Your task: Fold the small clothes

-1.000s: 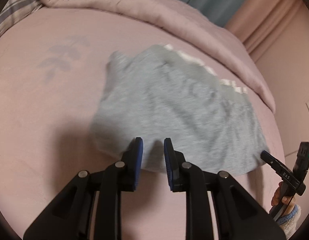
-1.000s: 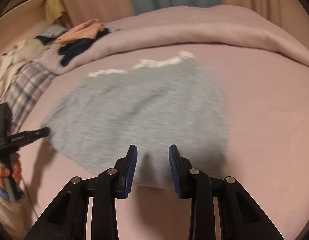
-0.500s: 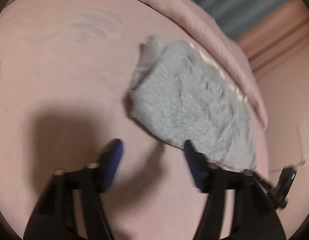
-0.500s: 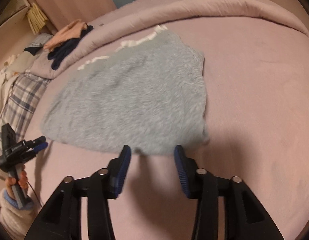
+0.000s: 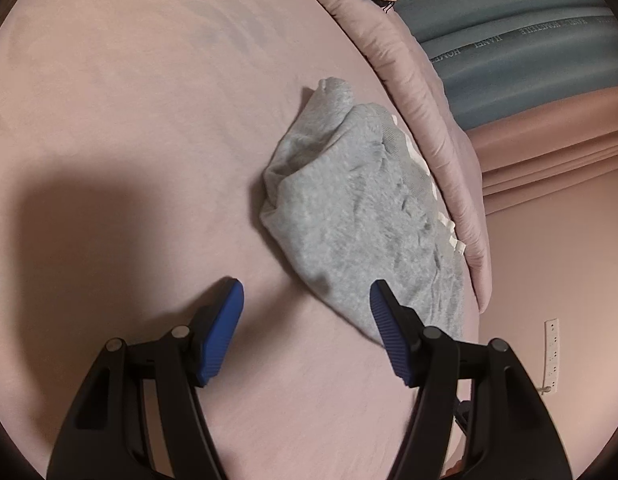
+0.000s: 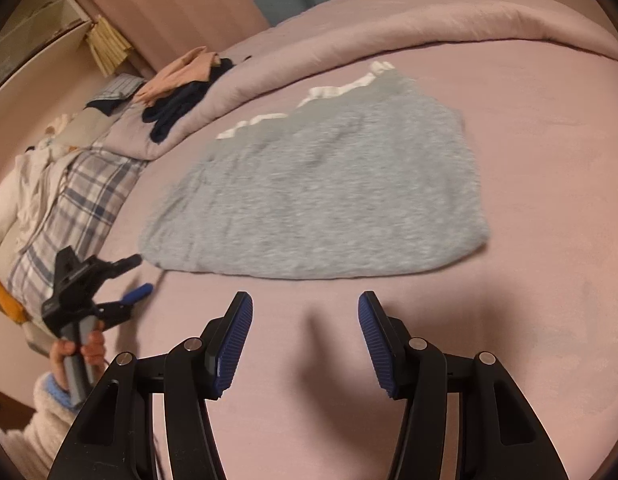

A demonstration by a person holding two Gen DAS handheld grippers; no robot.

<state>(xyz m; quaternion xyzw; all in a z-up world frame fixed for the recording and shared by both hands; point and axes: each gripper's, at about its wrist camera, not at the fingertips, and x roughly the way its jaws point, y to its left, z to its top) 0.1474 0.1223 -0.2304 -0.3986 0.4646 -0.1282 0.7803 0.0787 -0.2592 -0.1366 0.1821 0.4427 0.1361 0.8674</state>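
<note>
A grey knit garment (image 6: 329,200) with white lace trim along its far edge lies folded flat on the pink bed sheet (image 6: 529,240). In the left wrist view the same garment (image 5: 361,216) runs diagonally, one end bunched. My left gripper (image 5: 307,292) stands open at the garment's near corner, its right finger overlapping the cloth in the picture and no pad pressing on it. It also shows as the left gripper (image 6: 137,276) in a person's hand at the lower left. My right gripper (image 6: 305,300) is short of the near edge, its jaws opening over bare sheet.
A rolled pink duvet (image 6: 389,28) borders the far side. Dark and peach clothes (image 6: 181,92) are piled on it at the left, beside a plaid cloth (image 6: 77,208). A teal curtain (image 5: 509,48) and a wall socket strip (image 5: 551,356) lie beyond the bed.
Both grippers went from nearly shut over the garment's near edge to open and drew back from it. The left gripper rolled and shifted toward the garment's end.
</note>
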